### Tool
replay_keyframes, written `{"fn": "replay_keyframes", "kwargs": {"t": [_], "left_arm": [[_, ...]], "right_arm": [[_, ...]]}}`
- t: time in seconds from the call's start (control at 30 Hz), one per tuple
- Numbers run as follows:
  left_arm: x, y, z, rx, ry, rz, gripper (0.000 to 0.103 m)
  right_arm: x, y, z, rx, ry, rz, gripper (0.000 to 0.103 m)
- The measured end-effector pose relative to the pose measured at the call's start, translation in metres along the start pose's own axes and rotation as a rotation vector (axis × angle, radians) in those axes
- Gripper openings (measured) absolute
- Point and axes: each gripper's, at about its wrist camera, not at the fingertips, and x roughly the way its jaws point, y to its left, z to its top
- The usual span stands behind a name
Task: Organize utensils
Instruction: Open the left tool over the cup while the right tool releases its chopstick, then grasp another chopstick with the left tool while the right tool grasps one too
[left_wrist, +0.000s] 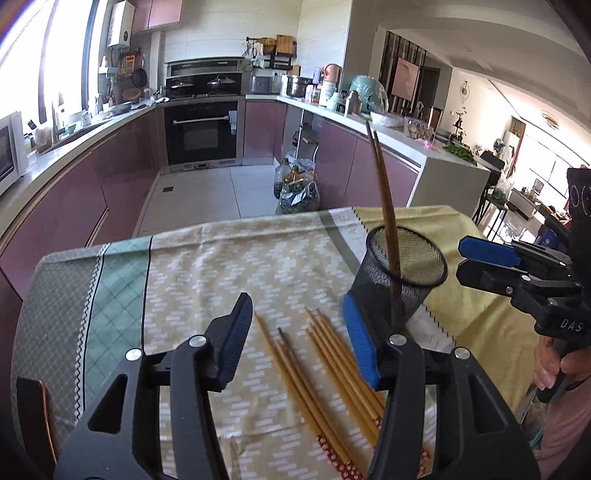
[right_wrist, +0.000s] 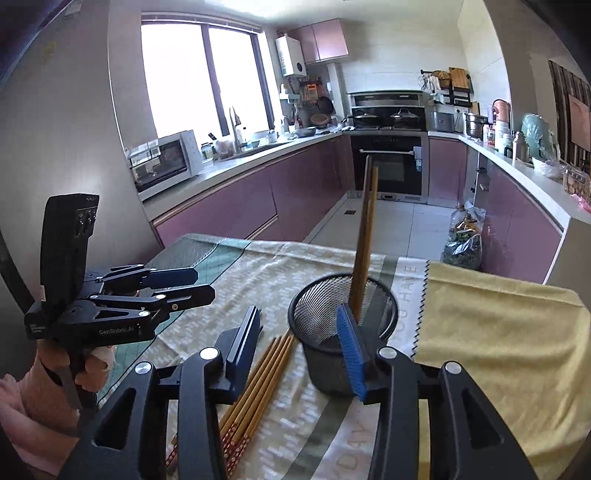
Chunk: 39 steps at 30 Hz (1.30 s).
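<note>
While both claws stand part open and hold nothing, the step in hand looks like the next pick from the loose chopsticks. Left claw (left_wrist: 297, 336): jaws apart, blue pads clear of everything, hanging over the loose chopsticks (left_wrist: 325, 365), which lie flat on the cloth just beside the mesh cup (left_wrist: 400, 280), on the person's side of it. Right claw (right_wrist: 301, 350): also part open and empty, its right pad in front of the cup wall, its left pad above the chopstick bundle. No earlier picture is given, so nothing to say on jaw motion.

Mesh cup stands upright on the bench cloth (left_wrist: 221, 258), with a pair of chopsticks (left_wrist: 386, 199) already in it, leaning on the rim toward the kitchen.

Doing it well, as I judge it:
- Take a single chopstick or a neat pair, not the whole fan; the sticks lie touching, so a wide bite drags neighbours.
- Come down with pads either side of the shaft, near the middle, so it does not swing on the lift.
- Left claw is better placed over the sticks; the right one sits against the cup and could steady it.
- Tip the stick upright before it crosses the rim; the cup is light mesh and a sideways knock may topple it.
- Keep clear of the leaning pair.
</note>
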Motion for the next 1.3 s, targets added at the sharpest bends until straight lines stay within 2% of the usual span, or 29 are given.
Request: {"fn": "replay_keyframes", "kwargs": {"t": [0.2,0.33,0.8,1.07,1.17,1.3], "left_arm": [[0.022,0.012,-0.052,-0.022,0.144,0.005,0.051],[0.035,0.017,-0.072,-0.039,0.199,0.01,0.051],[0.043,0.009,-0.078,-0.015,0.222,0.033,0.052],[0.049,0.005,-0.074,0.002,0.23,0.048,0.053],[0.049,0.006,-0.073,0.002,0.235,0.046,0.052],[0.049,0.004,-0.075,0.019,0.245,0.039,0.043]], "right_arm": [[0.04,0.011,-0.041,0.029,0.151,0.023,0.041],[0.059,0.014,-0.061,0.049,0.218,0.012,0.041],[0.074,0.027,-0.078,0.032,0.277,-0.024,0.039],[0.078,0.031,-0.079,0.016,0.28,-0.055,0.036],[0.078,0.029,-0.08,0.018,0.284,-0.055,0.035],[0.078,0.029,-0.079,0.011,0.294,-0.058,0.03]]}}
